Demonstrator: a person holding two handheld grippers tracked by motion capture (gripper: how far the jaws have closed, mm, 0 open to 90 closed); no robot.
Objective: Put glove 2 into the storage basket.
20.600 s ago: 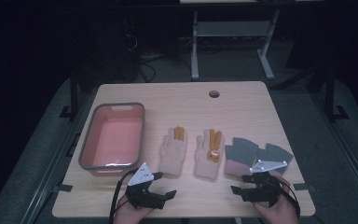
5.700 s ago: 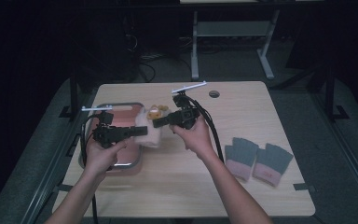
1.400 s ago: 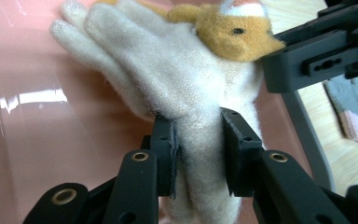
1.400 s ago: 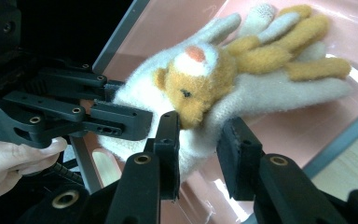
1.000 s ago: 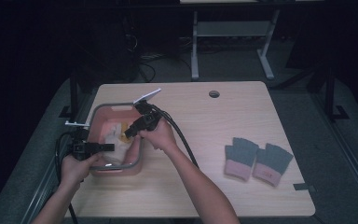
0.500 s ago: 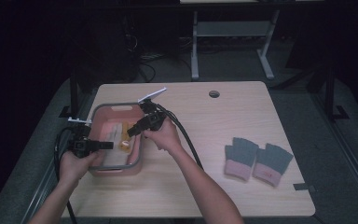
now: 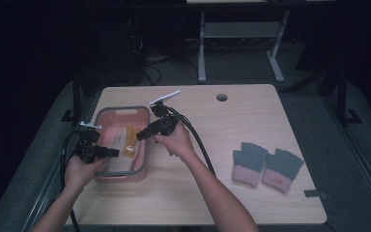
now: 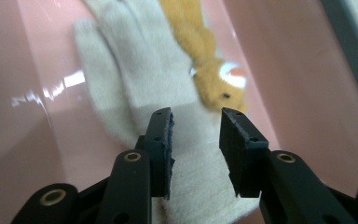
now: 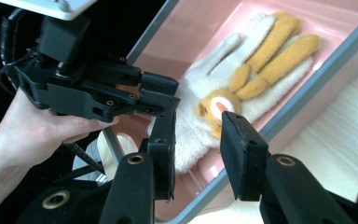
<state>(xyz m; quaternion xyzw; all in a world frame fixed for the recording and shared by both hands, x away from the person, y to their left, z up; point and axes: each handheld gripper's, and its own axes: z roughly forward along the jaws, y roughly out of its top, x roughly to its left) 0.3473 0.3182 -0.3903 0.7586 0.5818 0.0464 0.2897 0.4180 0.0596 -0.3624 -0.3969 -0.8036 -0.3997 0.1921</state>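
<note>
The jaws of the left gripper are parted and empty, held low over the cream glove lying in the pink bin. The right gripper is likewise held apart, empty, above the bin's near rim, the hand angled leftward. Two grey gloves lie well apart on the table.

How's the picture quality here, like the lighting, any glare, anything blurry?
High view: dim, the room around the table nearly black, everything small but sharp. Left gripper view: bright, white glare streaks on the pink bin floor, and the cream glove looks soft and blurred while the jaws are crisp. Right gripper view: well lit and mostly sharp, the glove's orange fingers clear, dark beyond the bin.
</note>
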